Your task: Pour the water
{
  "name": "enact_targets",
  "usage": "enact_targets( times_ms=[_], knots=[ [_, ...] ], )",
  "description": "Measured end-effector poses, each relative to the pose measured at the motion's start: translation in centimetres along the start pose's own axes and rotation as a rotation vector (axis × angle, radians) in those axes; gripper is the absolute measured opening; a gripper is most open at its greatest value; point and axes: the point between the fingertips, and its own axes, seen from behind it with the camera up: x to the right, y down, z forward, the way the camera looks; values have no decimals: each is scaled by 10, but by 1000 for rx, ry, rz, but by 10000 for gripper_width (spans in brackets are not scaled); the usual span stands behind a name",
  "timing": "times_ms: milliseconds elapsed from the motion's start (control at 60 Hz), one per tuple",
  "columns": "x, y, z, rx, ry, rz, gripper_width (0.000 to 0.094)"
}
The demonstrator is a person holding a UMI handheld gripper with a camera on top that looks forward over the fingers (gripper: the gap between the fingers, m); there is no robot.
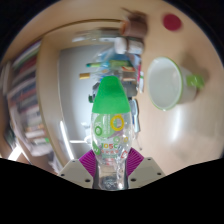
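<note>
A clear plastic bottle (110, 125) with a green cap end and a colourful label lies lengthwise between my fingers, its green end pointing away from me. My gripper (111, 163) is shut on the bottle, both purple pads (89, 161) pressing its clear lower body. Beyond the bottle to the right, a white bowl (172, 79) with a green rim stands on the grey table (190, 140). The bottle's green end is left of the bowl and apart from it.
A cluttered group of containers (122, 50) stands on the table beyond the bottle. A shelf with books (25, 100) runs along the left side. A red round object (173, 21) lies far back on the right.
</note>
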Motion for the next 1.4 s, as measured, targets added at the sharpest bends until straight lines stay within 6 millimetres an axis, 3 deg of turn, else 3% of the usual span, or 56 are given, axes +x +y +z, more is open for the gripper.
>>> enact_targets(
  times_ms=[133,333,483,650,783,850,900,1033,1100,1117,1133,1183,1233,1300,1333,1350,1400],
  knots=[
    [-17,-14,4,-28,-125,450,342],
    [-36,-46,2,29,-248,760,341],
    [-47,-63,-2,63,-289,847,342],
    [-48,-64,2,40,-268,806,339],
    [-59,-68,-2,6,-214,512,339],
    [-86,-80,-14,-2,-209,235,341],
    [-117,-88,-19,17,-204,42,340],
    [-215,-148,-58,179,-230,-585,346],
    [-241,-195,-82,338,-170,-930,351],
    [-239,-217,-94,379,-159,-1012,351],
    [-246,-222,-93,420,-113,-1078,352],
    [-237,-259,-106,508,-13,-1264,359],
    [-209,-291,-112,545,97,-1379,362],
    [-155,-324,-109,544,216,-1449,361],
    [-121,-336,-105,523,272,-1462,361],
    [-95,-349,-113,517,282,-1479,360],
    [-54,-357,-101,481,370,-1490,368]
  ],
)
